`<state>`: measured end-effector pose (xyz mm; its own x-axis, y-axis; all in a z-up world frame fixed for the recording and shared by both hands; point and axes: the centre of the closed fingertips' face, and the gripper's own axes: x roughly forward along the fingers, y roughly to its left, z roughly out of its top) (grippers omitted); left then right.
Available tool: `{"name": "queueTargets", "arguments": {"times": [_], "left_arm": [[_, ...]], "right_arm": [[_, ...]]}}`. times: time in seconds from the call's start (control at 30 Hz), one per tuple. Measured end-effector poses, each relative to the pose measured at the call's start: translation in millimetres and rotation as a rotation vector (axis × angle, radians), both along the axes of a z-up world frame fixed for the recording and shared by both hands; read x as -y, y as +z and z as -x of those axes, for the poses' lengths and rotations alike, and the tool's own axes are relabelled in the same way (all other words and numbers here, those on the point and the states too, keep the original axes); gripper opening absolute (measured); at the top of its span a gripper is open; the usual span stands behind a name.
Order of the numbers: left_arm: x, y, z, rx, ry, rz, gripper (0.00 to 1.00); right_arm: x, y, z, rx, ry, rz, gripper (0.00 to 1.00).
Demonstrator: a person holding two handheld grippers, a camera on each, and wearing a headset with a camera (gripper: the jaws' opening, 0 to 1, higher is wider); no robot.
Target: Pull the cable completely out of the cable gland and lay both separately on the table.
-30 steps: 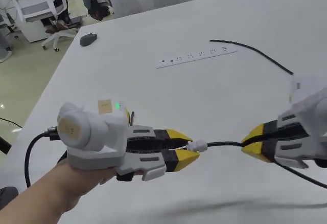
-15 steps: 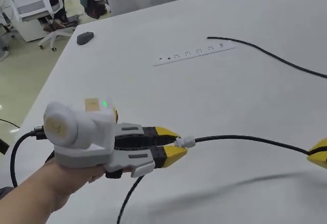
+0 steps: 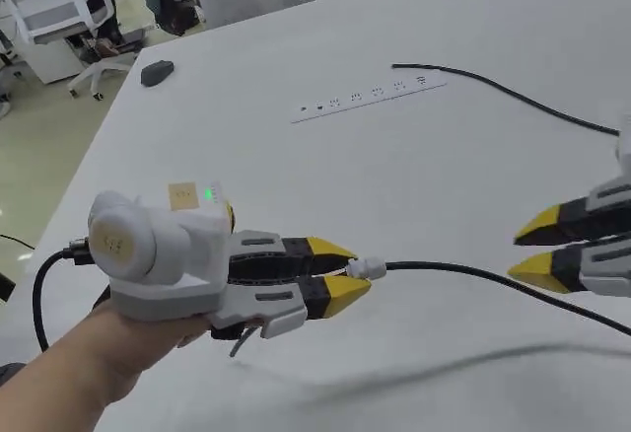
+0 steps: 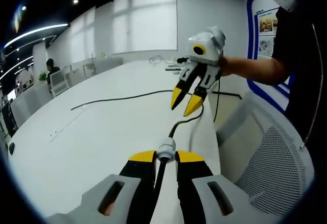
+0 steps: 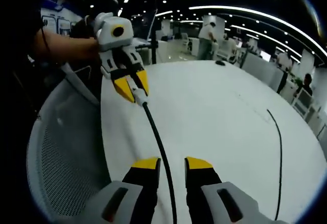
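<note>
The left tool pinches the white cable gland above the bench. The gland's long axis lies along the jaws, pointing right in the head view. The black cable runs on rightward from it, passing the right tool, whose jaws stand apart, gripping nothing.

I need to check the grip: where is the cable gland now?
Lower centre of the head view, the cable gland is pinched at the tips of the left gripper, with the black cable leading right toward the open right gripper.
</note>
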<state>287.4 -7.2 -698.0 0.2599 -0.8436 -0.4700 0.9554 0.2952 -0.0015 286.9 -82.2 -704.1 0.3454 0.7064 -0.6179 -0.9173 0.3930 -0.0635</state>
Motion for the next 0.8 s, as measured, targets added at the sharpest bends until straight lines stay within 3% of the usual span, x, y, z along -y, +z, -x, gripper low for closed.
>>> {"name": "queueTargets", "arguments": {"times": [0.07,0.2,0.33,0.47,0.6,0.77,0.8], "left_arm": [[1.7,-0.2,-0.3,-0.001,-0.003,-0.004,0.14],[4.6,5.2,0.1,0.008,-0.007,0.008,0.14],[5.2,5.9,1.7,0.013,-0.014,0.004,0.14],[6.6,3.4,4.3,0.006,-0.023,-0.005,0.14],[11.1,2.9,4.9,-0.005,-0.029,0.003,0.14],[14.6,2.4,5.2,0.004,-0.044,-0.005,0.14],[15.0,2.6,5.5,0.006,-0.045,-0.004,0.14]], "right_arm": [[-20.6,4.4,1.6,0.028,0.06,0.01,0.18],[-47.4,1.8,4.7,0.031,0.133,0.01,0.16],[-53.8,-6.4,3.6,0.054,0.178,0.072,0.12],[-59.6,-5.6,4.6,0.095,0.234,0.083,0.02],[-65.6,-6.1,7.7,0.078,0.247,0.074,0.01],[-60.0,-13.4,6.9,0.121,0.263,0.138,0.0],[-60.2,-12.2,6.5,0.133,0.264,0.124,0.0]]}}
